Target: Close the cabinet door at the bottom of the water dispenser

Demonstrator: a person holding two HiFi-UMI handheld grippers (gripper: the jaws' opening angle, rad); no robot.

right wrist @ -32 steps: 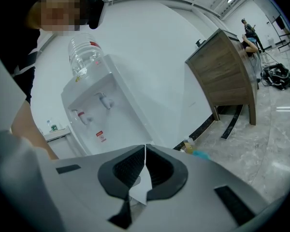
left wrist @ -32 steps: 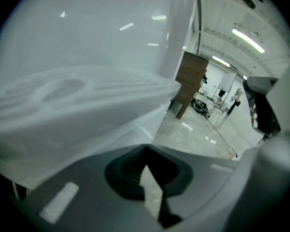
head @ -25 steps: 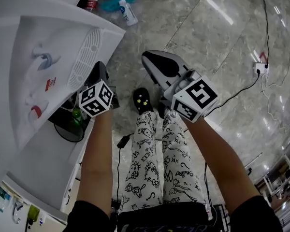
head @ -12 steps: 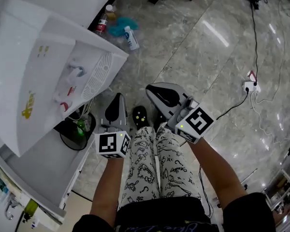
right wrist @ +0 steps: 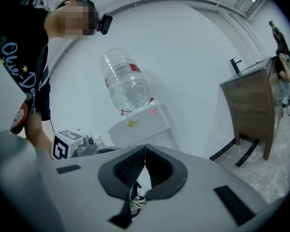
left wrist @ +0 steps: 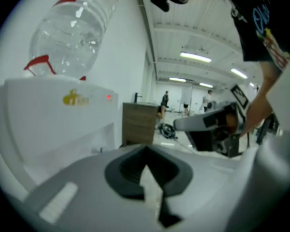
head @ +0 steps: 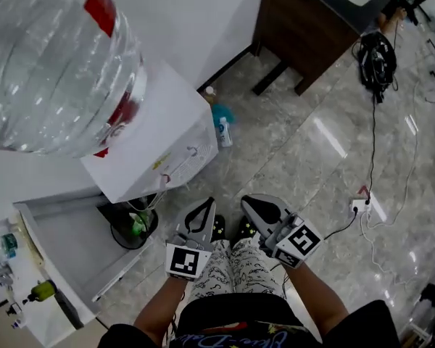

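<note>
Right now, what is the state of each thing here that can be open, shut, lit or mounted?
cabinet door: open, swung out from the base of the water dispenser.
left gripper: shut, holding nothing.
right gripper: shut, holding nothing.
water bottle: mounted neck down on the dispenser's top.
indicator light: lit red.
</note>
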